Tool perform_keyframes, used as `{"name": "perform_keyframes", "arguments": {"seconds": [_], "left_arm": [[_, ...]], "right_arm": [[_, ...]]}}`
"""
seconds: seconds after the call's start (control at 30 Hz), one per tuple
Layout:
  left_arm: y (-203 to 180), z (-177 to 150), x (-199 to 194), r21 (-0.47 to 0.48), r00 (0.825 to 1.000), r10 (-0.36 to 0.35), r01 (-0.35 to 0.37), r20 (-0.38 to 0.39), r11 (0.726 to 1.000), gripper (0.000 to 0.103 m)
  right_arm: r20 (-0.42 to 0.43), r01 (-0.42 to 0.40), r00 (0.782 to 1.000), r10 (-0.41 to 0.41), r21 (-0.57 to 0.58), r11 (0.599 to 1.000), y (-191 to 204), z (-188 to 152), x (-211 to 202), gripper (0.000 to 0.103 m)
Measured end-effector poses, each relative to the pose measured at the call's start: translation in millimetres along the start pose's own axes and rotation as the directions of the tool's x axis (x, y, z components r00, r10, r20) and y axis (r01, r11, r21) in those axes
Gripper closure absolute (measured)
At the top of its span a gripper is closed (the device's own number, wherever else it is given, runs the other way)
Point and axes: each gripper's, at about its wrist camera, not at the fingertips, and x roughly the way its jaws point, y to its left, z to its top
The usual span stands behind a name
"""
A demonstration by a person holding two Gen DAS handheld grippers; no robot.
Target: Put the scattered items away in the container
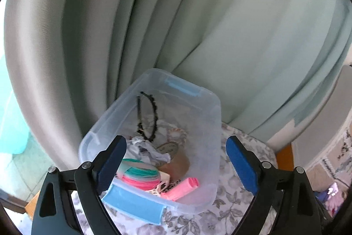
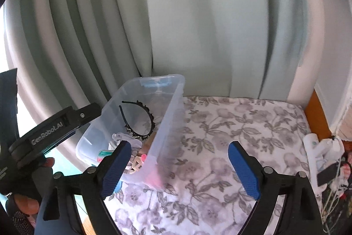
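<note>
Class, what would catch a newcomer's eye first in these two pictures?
The clear bin on the flowered cloth, with a black headband propped inside above pink and teal items. Behind it hang pale green curtains. Both grippers, left and right, are open and hold nothing.

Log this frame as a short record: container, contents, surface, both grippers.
container: clear plastic bin, lid off, blue latches
contents: black headband, pink roller, pink and teal bands, crumpled cloth
surface: floral cloth
left gripper: open, empty, over bin
right gripper: open, empty, straddling the bin's near corner
</note>
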Motion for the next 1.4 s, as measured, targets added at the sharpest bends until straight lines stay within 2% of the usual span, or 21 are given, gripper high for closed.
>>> {"name": "perform_keyframes", "arguments": {"seconds": [0.1, 0.27, 0.4, 0.57, 0.73, 1.13, 1.4], "left_arm": [[-8, -1, -9, 0.015, 1.000, -0.008, 0.008, 0.008, 1.000, 0.011], [-31, -8, -20, 0.086, 1.000, 0.022, -0.024, 0.020, 0.996, 0.008], [-50, -17, -26, 0.149, 1.000, 0.020, -0.023, 0.021, 0.989, 0.005], [-70, -31, -27, 0.236, 1.000, 0.027, -0.029, 0.012, 0.971, 0.004], [-80, -48, -16, 0.308, 0.998, 0.045, -0.032, -0.034, 0.951, 0.004], [-96, -61, -8, 0.337, 0.994, 0.043, -0.008, -0.097, 0.941, 0.004], [-100, -68, -1, 0.348, 0.991, 0.031, 0.017, -0.133, 0.937, 0.004]], "right_arm": [[0.022, 0.011, 1.000, -0.011, 0.022, 1.000, -11, -5, -13, 0.000], [0.055, 0.028, 0.998, -0.032, 0.070, 0.997, -32, -9, -34, 0.000], [0.057, 0.051, 0.997, -0.057, 0.110, 0.993, -51, -13, -44, 0.000], [0.024, 0.073, 0.997, -0.077, 0.142, 0.987, -69, -21, -47, 0.000], [-0.054, 0.101, 0.994, -0.094, 0.149, 0.984, -83, -28, -42, 0.000], [-0.159, 0.113, 0.983, -0.088, 0.159, 0.981, -101, -43, -27, 0.000], [-0.185, 0.118, 0.979, -0.088, 0.158, 0.980, -106, -46, -21, 0.000]]}}
